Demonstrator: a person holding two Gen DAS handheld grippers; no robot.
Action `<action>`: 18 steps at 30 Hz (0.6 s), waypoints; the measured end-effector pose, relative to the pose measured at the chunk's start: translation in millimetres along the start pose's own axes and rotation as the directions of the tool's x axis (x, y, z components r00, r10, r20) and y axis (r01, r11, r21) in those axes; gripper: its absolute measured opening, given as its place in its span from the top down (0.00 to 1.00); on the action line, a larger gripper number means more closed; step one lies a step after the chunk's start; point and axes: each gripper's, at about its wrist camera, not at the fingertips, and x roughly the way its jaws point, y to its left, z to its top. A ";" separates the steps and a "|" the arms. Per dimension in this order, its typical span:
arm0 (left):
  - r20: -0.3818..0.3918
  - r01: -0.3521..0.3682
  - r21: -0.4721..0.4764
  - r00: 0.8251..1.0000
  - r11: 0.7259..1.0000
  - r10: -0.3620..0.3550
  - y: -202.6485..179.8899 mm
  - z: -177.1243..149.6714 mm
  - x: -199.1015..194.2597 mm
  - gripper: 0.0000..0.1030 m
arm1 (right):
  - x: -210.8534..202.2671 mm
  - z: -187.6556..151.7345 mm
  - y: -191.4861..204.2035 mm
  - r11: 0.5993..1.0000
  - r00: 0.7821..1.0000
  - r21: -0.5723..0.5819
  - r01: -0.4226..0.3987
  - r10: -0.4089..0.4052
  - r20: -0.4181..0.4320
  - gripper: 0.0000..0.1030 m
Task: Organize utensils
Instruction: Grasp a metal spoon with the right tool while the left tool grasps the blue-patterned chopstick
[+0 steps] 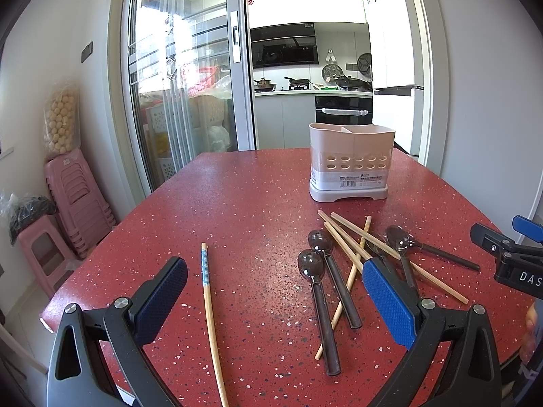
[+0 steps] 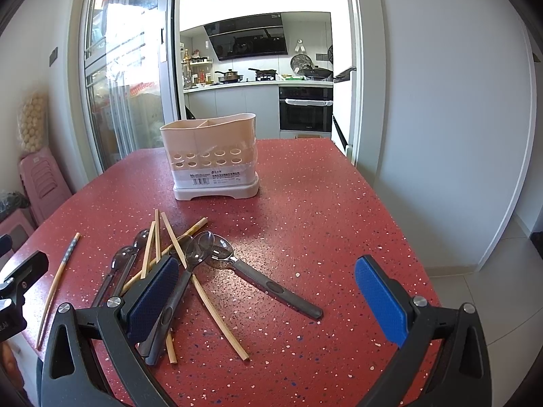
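utensils are lying loose on the red table [image 1: 237, 203]: a pile of spoons [image 2: 217, 254] and chopsticks [image 2: 176, 244] crossing one another just in front of the holder [image 2: 210, 156], and one patterned chopstick [image 1: 208, 291] sitting apart to the left of the pile. the holder is standing upright further back, its two compartments looking empty as far as the rims are showing. the left gripper [image 1: 275, 302] is hovering low over the table with jaws spread wide, holding nothing, the lone chopstick lying between its fingers. the right gripper [image 2: 268, 302] is likewise gaping wide and empty, with one dark-handled spoon [image 2: 271, 288] lying inside its span. judging by this, sorting is only starting and the first pick is in hand. the next move is probably calling for a descent onto a thin flat handle or stick, closing across it cleanly without dragging the neighbours crossing it
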 end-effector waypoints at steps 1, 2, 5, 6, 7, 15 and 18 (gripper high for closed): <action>-0.004 0.001 0.001 1.000 1.000 -0.001 -0.9 0.5 1.5 0.00 | 0.7 0.8 -0.2 1.000 1.000 -0.002 -0.003 0.003 -0.003 0.00; -0.008 0.001 0.002 1.000 1.000 -0.001 -1.2 1.0 3.0 0.00 | 1.4 1.6 -0.3 1.000 1.000 -0.005 -0.006 0.006 -0.006 0.00; -0.038 -0.003 0.002 0.999 1.000 0.003 2.3 3.0 9.5 0.00 | 6.1 5.6 -2.1 1.000 0.999 -0.009 -0.027 0.026 -0.032 0.00; -0.055 0.001 0.004 0.998 1.000 0.000 4.7 4.4 13.3 0.00 | 9.1 8.3 -3.0 0.999 0.998 -0.015 -0.038 0.037 -0.048 0.00; -0.086 0.003 0.006 0.996 1.000 -0.003 9.3 6.8 20.0 0.00 | 11.9 10.4 -2.8 0.999 0.997 -0.026 -0.046 0.044 -0.063 0.00; -0.331 0.007 -0.083 0.943 0.997 -0.034 60.9 16.0 81.8 0.00 | 67.1 38.8 -4.1 0.957 0.931 -0.212 -0.200 0.118 -0.345 0.00; -0.396 -0.007 -0.065 0.918 0.998 -0.019 72.6 13.6 100.8 0.00 | 86.0 41.8 7.2 0.909 0.899 -0.337 -0.244 0.082 -0.430 0.00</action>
